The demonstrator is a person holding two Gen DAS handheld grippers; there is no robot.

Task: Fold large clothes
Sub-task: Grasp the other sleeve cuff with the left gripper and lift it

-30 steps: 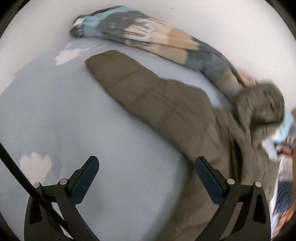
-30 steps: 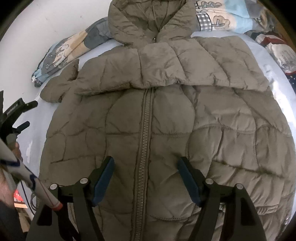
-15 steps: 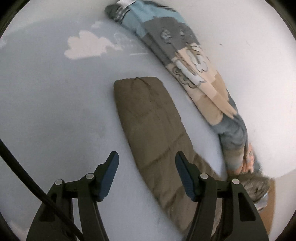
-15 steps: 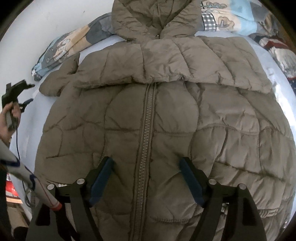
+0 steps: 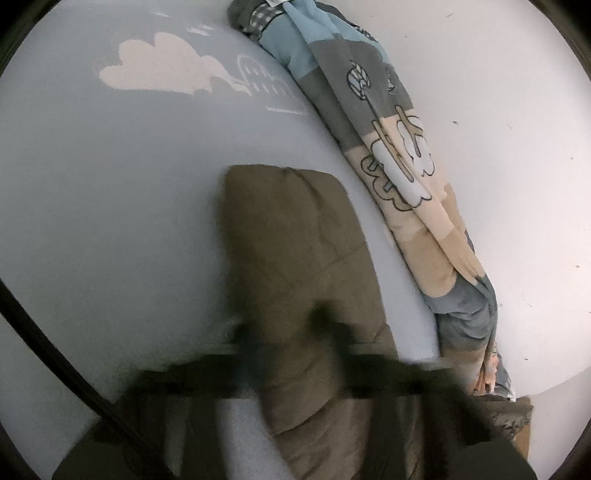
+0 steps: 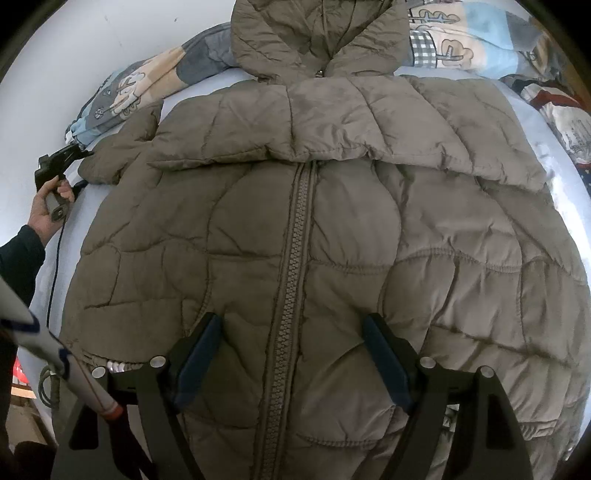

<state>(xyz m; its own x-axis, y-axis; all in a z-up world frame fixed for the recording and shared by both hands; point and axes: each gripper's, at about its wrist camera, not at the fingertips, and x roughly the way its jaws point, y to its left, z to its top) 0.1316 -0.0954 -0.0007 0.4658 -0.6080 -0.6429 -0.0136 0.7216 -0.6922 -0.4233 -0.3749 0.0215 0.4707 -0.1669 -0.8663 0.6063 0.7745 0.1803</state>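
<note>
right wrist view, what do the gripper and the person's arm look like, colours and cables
The right gripper has a black frame with curved arms, silver screw heads at the pivots, and dark blue pads lining its jaws. At far left, the person's hand is bare, below it a dark navy sleeve. It grips the black left gripper, with a thin black cable trailing down.

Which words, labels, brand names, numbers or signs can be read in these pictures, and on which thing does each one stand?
No text can be read.
Patterned blue, grey and beige quilt: drawings of trees and clouds only, no letters.
Small white tag at the quilt's end: cut off, unreadable.
Olive-brown quilted puffer jacket: no label or brand shows.
Pale blue bed sheet: cloud and house drawings, no words.
Red, white and blue printed fabric: too small to tell.
</note>
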